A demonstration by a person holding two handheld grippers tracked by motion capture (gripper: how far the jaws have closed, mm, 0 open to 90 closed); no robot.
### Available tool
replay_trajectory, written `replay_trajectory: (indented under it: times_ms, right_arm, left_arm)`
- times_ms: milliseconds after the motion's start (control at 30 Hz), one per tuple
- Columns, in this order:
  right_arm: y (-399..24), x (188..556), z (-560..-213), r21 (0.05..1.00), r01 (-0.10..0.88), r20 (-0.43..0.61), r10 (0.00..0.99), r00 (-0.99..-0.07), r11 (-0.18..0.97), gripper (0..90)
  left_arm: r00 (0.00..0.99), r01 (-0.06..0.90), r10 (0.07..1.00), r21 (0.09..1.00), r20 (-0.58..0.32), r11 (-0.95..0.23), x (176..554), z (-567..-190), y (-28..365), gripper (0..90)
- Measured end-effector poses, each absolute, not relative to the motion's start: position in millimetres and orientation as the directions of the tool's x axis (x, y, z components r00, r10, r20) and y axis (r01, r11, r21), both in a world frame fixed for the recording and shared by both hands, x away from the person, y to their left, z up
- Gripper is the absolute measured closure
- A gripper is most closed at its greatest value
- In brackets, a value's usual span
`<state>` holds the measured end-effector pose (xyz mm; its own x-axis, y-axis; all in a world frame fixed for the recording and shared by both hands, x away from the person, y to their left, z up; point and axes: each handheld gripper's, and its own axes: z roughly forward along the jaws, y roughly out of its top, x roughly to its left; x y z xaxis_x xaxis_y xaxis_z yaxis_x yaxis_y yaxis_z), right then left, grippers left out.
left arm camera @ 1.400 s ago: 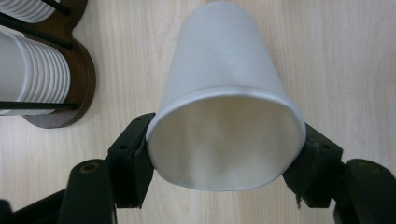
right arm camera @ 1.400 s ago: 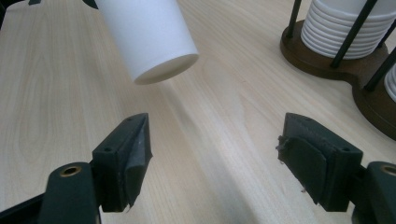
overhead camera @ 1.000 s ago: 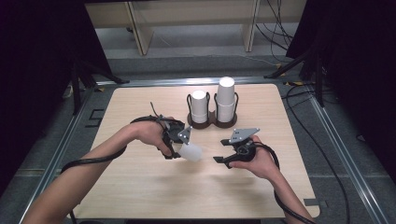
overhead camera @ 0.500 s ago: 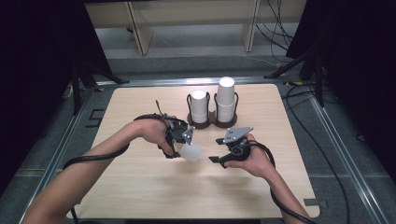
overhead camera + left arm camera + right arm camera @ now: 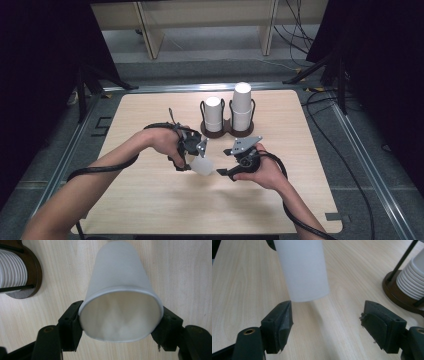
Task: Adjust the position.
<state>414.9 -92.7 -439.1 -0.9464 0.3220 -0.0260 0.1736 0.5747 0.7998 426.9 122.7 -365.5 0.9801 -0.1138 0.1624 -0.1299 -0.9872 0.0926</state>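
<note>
The white paper cup [image 5: 202, 165] is clenched in my left gripper [image 5: 192, 150], the two pads pressing on opposite sides of its rim; in the left gripper view the open mouth faces back toward me and the closed bottom points away over the wood. It hangs above the middle of the table [image 5: 150, 200], a little nearer the front edge than the back edge, and I cannot tell whether it touches the surface.

My right gripper [image 5: 227, 162] sits just to the right of the cup, jaws apart and empty. In the right gripper view the cup's bottom end is just ahead of the left pad, not between the pads.

Near the back edge, about midway along it, stands a dark two-post cup holder [image 5: 226, 131] with two stacks of white cups [image 5: 242, 105], the right stack taller.
</note>
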Motion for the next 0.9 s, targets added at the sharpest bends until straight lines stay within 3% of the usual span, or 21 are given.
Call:
replay_trajectory:
  times_ms: [900]
  right_arm:
    - [-71.6,410.8,-440.3,0.808,0.118,-0.052,0.27,-0.961,0.577,23.0]
  left_arm:
    - [0.981,-0.144,-0.142,0.006,0.132,-0.99,424.8,-364.6,114.3,33.2]
